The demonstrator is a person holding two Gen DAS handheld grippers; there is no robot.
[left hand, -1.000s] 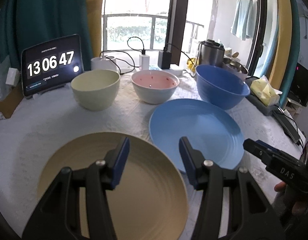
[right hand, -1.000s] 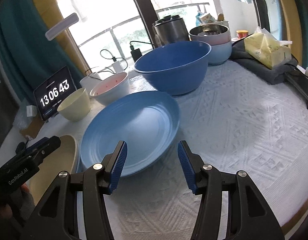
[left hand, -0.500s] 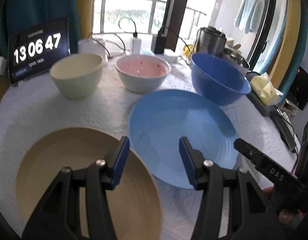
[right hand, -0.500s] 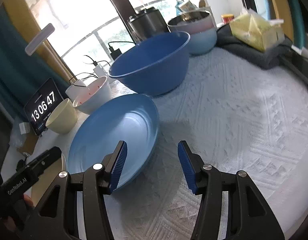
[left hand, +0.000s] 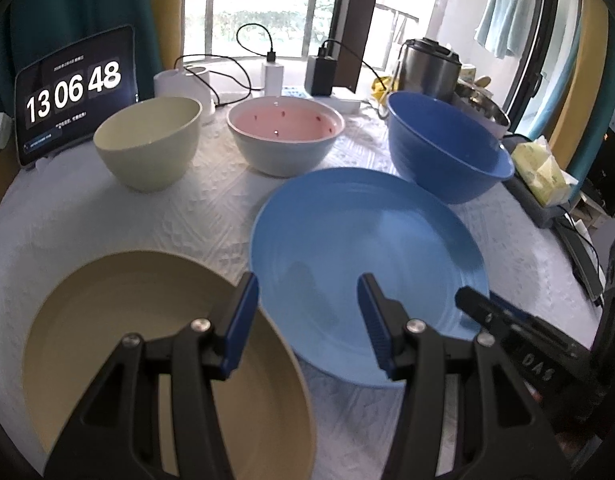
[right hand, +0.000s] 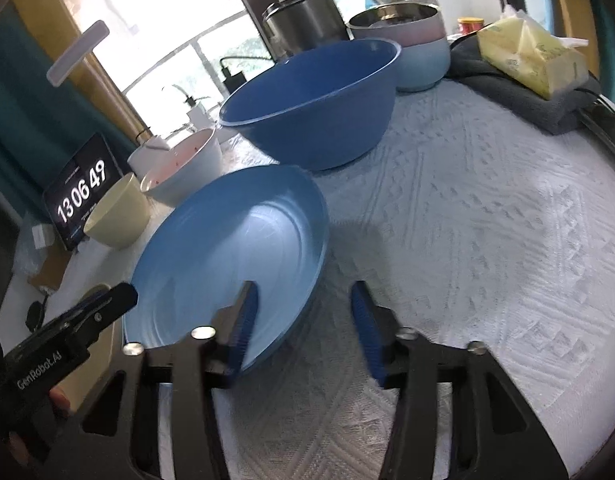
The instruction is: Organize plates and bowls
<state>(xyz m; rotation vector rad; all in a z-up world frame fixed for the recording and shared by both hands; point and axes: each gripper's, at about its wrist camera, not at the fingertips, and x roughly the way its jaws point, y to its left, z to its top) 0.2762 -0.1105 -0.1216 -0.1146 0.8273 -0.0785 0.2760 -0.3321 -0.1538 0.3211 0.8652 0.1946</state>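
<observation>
The blue plate (left hand: 367, 256) lies flat on the table (right hand: 487, 216), with the tan plate (left hand: 147, 340) just beside it on its left. Only the left wrist view shows you the tan plate in full and the row behind both plates: the cream bowl (left hand: 149, 146), the pink bowl (left hand: 285, 136) with small dark specks inside, and the deep blue bowl (left hand: 443, 152). Only the right wrist view shows you the wide bare stretch of table to the right of the blue plate, the grey folded cloth (right hand: 519, 88) and the yellow tissue pack (right hand: 531, 56) lying on it. The left tool (left hand: 307, 312) stands spread, with nothing between its pads; its left pad is over the tan plate's rim and its right pad over the blue plate's near part. The right tool (right hand: 301, 320) straddles the blue plate's near right rim: one pad is over the plate's inside, the other outside over the table. Its jaws have just been closing, with the rim between them; you cannot tell whether the pads press on it. Both plates are round, smooth and faintly ringed. The table carries a white cloth with a raised woven pattern.
</observation>
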